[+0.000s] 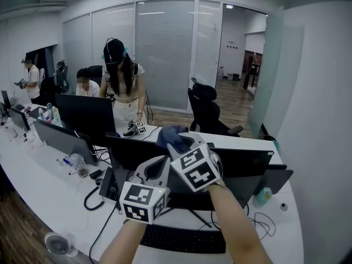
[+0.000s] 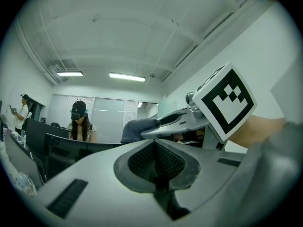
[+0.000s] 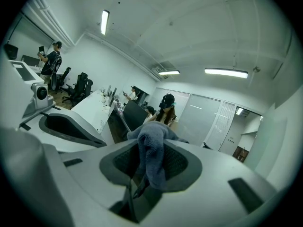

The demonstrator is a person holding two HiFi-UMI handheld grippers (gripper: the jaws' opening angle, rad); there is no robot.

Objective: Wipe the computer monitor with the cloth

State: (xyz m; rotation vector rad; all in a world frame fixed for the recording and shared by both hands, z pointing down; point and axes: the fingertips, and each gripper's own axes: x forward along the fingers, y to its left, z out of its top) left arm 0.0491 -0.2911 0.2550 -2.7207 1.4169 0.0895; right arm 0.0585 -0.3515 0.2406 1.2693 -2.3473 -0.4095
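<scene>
The black computer monitor [image 1: 247,164] stands on the white desk, and I look down over its top edge. My right gripper [image 1: 179,143] is shut on a blue-grey cloth [image 1: 171,136], held just above that top edge. In the right gripper view the cloth [image 3: 154,150] is bunched between the jaws and hangs over them. My left gripper [image 1: 161,161] sits just left of and below the right one, in front of the screen, shut with nothing in it. The left gripper view shows its pads [image 2: 142,161] pressed together and, beyond them, the right gripper [image 2: 177,122] with the cloth [image 2: 139,127].
A black keyboard [image 1: 181,238] lies on the desk [image 1: 44,186] below the monitor. More monitors [image 1: 85,114] and cables crowd the left. A person [image 1: 124,76] stands across the desk, others sit further left. An office chair [image 1: 206,109] stands behind.
</scene>
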